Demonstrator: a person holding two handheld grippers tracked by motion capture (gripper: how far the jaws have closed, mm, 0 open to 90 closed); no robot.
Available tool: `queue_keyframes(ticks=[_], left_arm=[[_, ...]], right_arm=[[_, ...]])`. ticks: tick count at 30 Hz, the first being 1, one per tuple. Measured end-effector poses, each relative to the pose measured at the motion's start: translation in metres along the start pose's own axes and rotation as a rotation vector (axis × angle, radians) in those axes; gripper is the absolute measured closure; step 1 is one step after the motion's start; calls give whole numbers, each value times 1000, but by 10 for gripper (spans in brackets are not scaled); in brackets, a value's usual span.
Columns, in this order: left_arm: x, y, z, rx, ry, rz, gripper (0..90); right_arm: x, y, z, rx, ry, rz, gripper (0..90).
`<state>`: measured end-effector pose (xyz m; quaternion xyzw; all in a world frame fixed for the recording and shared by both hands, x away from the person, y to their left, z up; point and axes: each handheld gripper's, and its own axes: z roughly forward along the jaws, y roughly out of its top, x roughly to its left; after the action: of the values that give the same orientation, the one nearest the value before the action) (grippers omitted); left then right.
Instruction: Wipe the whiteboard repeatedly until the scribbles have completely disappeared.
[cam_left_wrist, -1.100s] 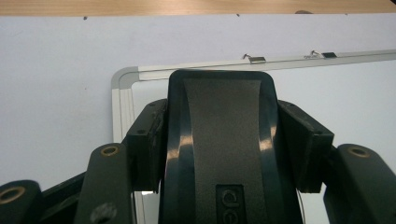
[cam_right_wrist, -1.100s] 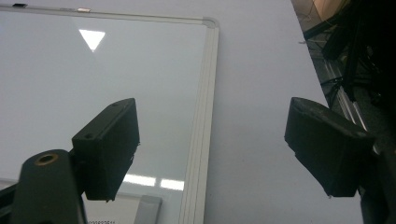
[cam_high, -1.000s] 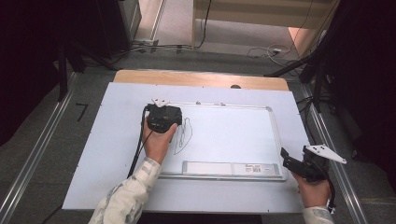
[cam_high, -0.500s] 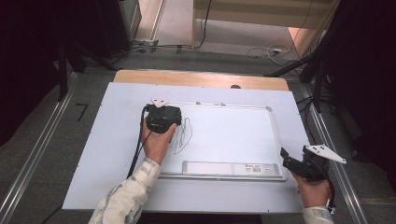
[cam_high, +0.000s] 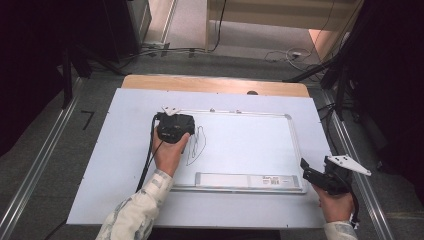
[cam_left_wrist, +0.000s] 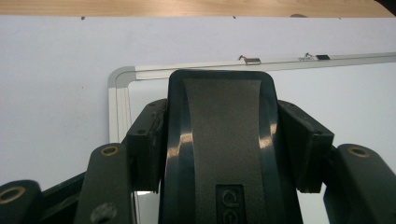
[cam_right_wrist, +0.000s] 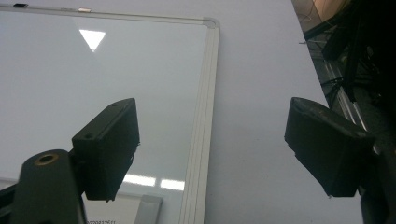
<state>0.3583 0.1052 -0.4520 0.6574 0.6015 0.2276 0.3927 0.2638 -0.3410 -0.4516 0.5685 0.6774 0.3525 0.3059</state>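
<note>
- While the left gripper (cam_high: 176, 128) stands clamped on a black, block-shaped plastic whiteboard eraser (cam_left_wrist: 224, 140), the eraser sits on the upper-left part of the white, metal-framed whiteboard (cam_high: 292, 150), near the board's 10 o'clock corner in the high view
- Black hand-drawn pen scribbles (cam_high: 196, 146) lie just beside the eraser, at about 4 o'clock from it in the high view, running as tall loops from 12 towards 6 o'clock
- From the left gripper view, the eraser's long axis points to 12 o'clock, towards the board's top rail, so it lies roughly along the scribbles rather than across them
- Judged from this layout, the coming wipe turns on a short shift towards 4 o'clock, with the left hand (cam_high: 167, 155) by far the nearer one
- At the board's 4 o'clock corner the right gripper (cam_high: 320, 176) hangs off the frame, its jaws spread wide with nothing between them, well apart from the marks
- Along the board's lower rail lies a pale, flat rectangular tray strip (cam_high: 247, 181), clear of the eraser's likely path
</note>
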Motion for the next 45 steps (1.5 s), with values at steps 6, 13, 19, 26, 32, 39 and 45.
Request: queue_keyframes(ticks=[6,13,19,26,32,39,45], left_arm=[[0,-2,2,3,-5,-6,410],[-5,-9,2,15,-18,0,410],[-11,-17,6,33,-31,10,410],[-18,-27,12,53,-36,26,411],[-21,-33,12,54,-35,37,411],[-23,-43,15,70,-28,46,411],[-28,-51,17,71,4,90,411]], right_arm=[[0,0,0,1,-1,1,165],[0,0,0,1,-2,3,166],[1,0,0,-2,1,-2,166],[1,0,1,1,1,-2,166],[1,1,1,1,1,-2,166],[2,1,1,-1,4,-3,166],[2,1,2,1,6,-4,166]])
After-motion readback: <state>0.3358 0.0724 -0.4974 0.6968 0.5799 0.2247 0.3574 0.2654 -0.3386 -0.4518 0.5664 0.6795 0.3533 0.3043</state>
